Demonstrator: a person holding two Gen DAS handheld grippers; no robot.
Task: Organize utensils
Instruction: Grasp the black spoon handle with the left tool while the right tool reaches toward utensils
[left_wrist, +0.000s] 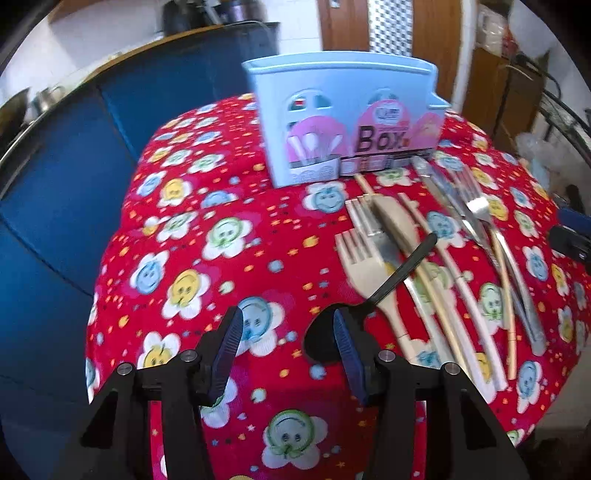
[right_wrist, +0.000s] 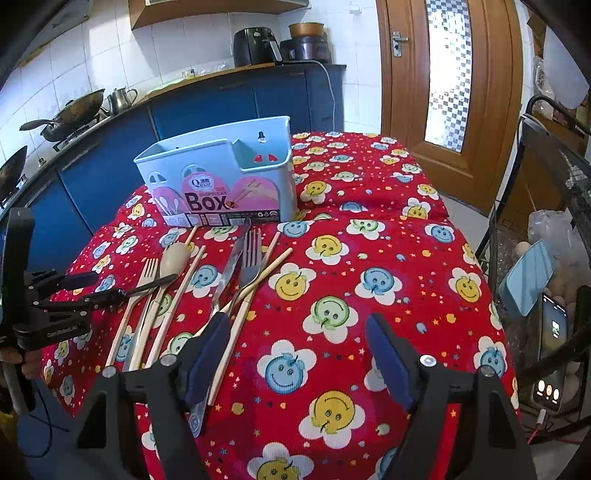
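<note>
The left gripper is closing half-spread fingers around the black plastic spoon lying across the beige utensils before the pale blue chopsticks box; pinching its bowl squarely should prevent twisting. The right gripper is hovering open, empty.

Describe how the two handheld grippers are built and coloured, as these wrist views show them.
Both match. The left gripper and right gripper have matte black angular frames with round silver bolt heads at the joints. Each finger carries a dark blue pad with fine ribbing. No sleeve shows clearly.
</note>
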